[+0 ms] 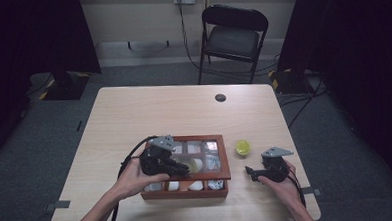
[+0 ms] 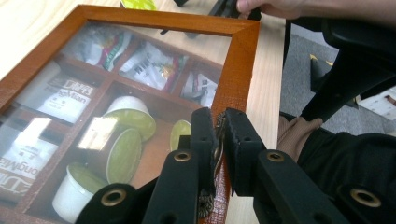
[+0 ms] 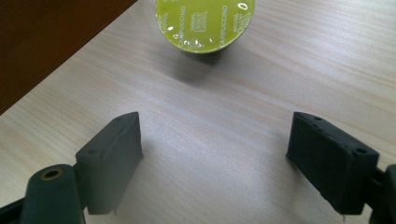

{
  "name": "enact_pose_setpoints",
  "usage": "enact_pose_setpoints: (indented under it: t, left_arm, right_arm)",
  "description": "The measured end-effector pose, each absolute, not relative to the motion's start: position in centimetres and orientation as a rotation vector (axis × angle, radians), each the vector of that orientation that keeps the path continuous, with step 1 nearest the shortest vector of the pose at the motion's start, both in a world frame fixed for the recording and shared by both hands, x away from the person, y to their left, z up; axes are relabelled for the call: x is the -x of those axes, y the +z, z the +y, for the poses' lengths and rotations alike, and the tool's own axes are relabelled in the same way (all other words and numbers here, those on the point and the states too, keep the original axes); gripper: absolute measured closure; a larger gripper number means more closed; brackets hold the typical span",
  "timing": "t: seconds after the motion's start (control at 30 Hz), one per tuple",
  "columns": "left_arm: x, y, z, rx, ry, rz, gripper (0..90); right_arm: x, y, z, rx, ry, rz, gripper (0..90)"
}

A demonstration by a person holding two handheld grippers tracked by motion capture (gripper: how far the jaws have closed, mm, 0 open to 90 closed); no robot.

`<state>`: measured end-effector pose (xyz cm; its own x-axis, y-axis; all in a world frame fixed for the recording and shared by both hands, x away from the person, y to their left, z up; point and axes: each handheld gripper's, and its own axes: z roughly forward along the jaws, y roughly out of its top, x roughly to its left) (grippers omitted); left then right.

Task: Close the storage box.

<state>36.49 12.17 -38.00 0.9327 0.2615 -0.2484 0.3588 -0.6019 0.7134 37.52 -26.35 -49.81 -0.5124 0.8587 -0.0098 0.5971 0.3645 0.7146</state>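
A red-brown wooden box (image 1: 185, 193) with a glass lid (image 1: 225, 154) stands at the table's near middle. My left gripper (image 1: 180, 166) reaches over it and, in the left gripper view, is shut (image 2: 221, 122) on the small brass clasp (image 2: 217, 140) at the front of the lid frame (image 2: 238, 70). The lid's front edge sits a little above the box. Under the glass lie green-topped capsules (image 2: 126, 154) and white sachets (image 2: 149, 60). A loose green capsule (image 1: 242, 147) (image 3: 205, 21) stands right of the box. My right gripper (image 1: 249, 171) (image 3: 217, 140) rests open on the table just short of it.
The box's brown side (image 3: 46, 37) is close on the left in the right gripper view. The light wooden table (image 1: 184, 111) has a round cable hole (image 1: 220, 97) at the back. A black folding chair (image 1: 233, 34) stands beyond the far edge.
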Motion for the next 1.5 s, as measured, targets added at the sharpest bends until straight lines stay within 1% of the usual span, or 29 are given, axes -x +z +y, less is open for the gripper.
enact_pose_setpoints:
  t: [0.4,0.43,0.47,0.73,0.87,0.9,0.93,1.03,1.2,1.23,1.4,1.5]
  left_arm:
    - [-36.1,-39.7,11.3,-2.308,-0.159,0.405,84.4]
    - [-36.1,-39.9,11.3,-2.301,-0.165,0.407,84.8]
    - [-36.1,-39.9,11.3,-2.291,-0.143,0.415,90.0]
    - [-36.4,-40.0,11.5,-2.260,-0.167,0.422,90.0]
    - [-36.6,-40.5,11.5,-2.232,-0.190,0.451,90.0]
    - [-36.7,-40.6,11.6,-2.215,-0.202,0.473,88.1]
    - [-36.8,-40.7,11.8,-2.208,-0.202,0.495,81.7]
    - [-36.9,-40.7,12.4,-2.194,-0.169,0.522,76.4]
    - [-37.0,-40.1,14.3,-2.178,-0.062,0.600,51.0]
    - [-37.1,-40.1,14.7,-2.169,-0.050,0.615,47.6]
    - [-37.1,-40.0,16.9,-2.165,0.034,0.676,37.2]
    - [-37.1,-39.9,18.1,-2.160,0.044,0.715,33.7]
  right_arm:
    - [-37.5,-49.9,-26.4,-1.275,0.941,2.241,15.1]
    - [-37.6,-49.9,-26.4,-1.274,0.941,2.241,15.1]
    - [-37.6,-49.9,-26.4,-1.274,0.941,2.241,15.0]
    - [-37.5,-49.9,-26.4,-1.275,0.941,2.239,14.8]
    - [-37.5,-49.9,-26.4,-1.277,0.940,2.238,14.8]
    - [-37.5,-49.9,-26.4,-1.277,0.939,2.238,14.8]
    - [-37.5,-49.9,-26.4,-1.277,0.940,2.238,14.8]
    - [-37.5,-49.9,-26.4,-1.277,0.941,2.236,14.8]
    - [-37.5,-49.9,-26.4,-1.276,0.944,2.235,14.8]
    - [-37.5,-49.9,-26.4,-1.276,0.944,2.235,14.8]
    - [-37.5,-50.0,-26.4,-1.274,0.947,2.233,14.5]
    - [-37.5,-50.0,-26.4,-1.273,0.949,2.233,14.1]
